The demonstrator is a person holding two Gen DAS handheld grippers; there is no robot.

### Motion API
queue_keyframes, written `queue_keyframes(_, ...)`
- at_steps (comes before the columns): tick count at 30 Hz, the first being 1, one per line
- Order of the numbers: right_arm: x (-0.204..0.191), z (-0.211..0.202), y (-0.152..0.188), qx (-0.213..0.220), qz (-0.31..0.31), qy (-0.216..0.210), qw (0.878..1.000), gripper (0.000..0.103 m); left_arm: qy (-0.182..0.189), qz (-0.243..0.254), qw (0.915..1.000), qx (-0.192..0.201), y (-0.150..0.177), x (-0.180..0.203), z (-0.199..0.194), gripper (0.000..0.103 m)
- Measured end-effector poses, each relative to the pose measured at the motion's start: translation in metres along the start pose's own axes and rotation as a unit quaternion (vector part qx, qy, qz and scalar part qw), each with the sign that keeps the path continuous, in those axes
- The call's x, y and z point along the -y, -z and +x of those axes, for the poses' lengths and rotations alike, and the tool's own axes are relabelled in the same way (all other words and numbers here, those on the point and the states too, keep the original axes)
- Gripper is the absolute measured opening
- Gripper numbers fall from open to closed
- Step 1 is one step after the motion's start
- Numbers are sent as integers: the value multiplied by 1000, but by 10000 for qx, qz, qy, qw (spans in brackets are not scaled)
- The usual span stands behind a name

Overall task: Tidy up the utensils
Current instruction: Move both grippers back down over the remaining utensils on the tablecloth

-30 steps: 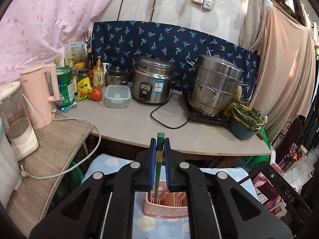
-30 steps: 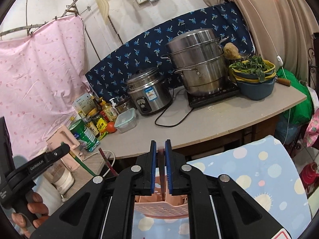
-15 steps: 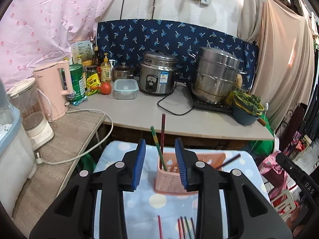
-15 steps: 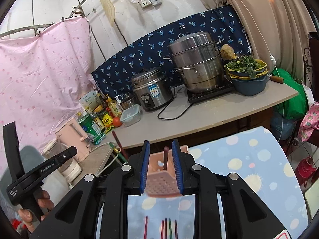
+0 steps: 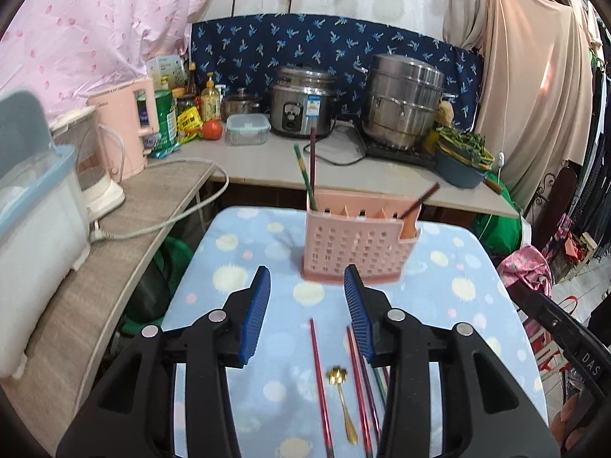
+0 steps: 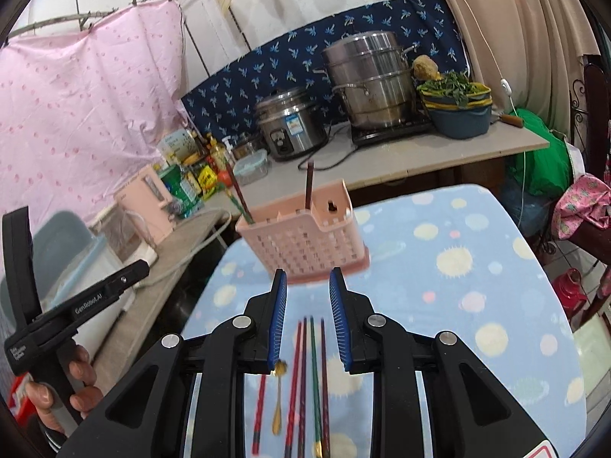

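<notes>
A pink slotted utensil holder (image 5: 353, 246) stands on the blue dotted table (image 5: 236, 267); it also shows in the right wrist view (image 6: 301, 240). A green chopstick (image 5: 303, 175) and a dark red chopstick (image 5: 312, 164) stand in its left end, and a brown utensil (image 5: 420, 200) leans in its right end. Several chopsticks (image 5: 319, 378) and a gold spoon (image 5: 341, 400) lie flat on the table near me. My left gripper (image 5: 307, 313) is open and empty above them. My right gripper (image 6: 307, 315) is open and empty over the chopsticks (image 6: 305, 374) and the spoon (image 6: 278, 400).
A counter (image 5: 267, 164) behind the table carries a rice cooker (image 5: 301, 101), a steel steamer pot (image 5: 404, 105), a bowl of greens (image 5: 462, 156) and bottles. A pink kettle (image 5: 126, 129) and a white appliance (image 5: 34, 236) stand on the wooden shelf at left.
Both grippers opened, released their chopsticks into the pink holder, and drew back from it. The chopsticks and spoon lying on the table have come into view.
</notes>
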State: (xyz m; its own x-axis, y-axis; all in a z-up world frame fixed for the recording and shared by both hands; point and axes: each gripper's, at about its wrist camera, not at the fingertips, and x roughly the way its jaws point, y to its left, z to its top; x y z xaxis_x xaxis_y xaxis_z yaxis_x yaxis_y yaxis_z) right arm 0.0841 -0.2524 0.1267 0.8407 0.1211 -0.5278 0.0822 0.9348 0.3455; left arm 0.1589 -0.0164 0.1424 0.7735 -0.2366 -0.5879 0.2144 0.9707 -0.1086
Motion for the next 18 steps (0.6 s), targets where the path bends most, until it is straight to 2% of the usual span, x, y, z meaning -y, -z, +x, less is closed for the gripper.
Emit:
queue_keyframes(8,2,-10,69,-562,-252,167,9980,24,12,-110,9991,-401,61,-10,-5,38)
queue_keyframes(18,3,3,149,-1269,-460,301,9904,24,-21,-145,9959,-888,117,-14,2,38)
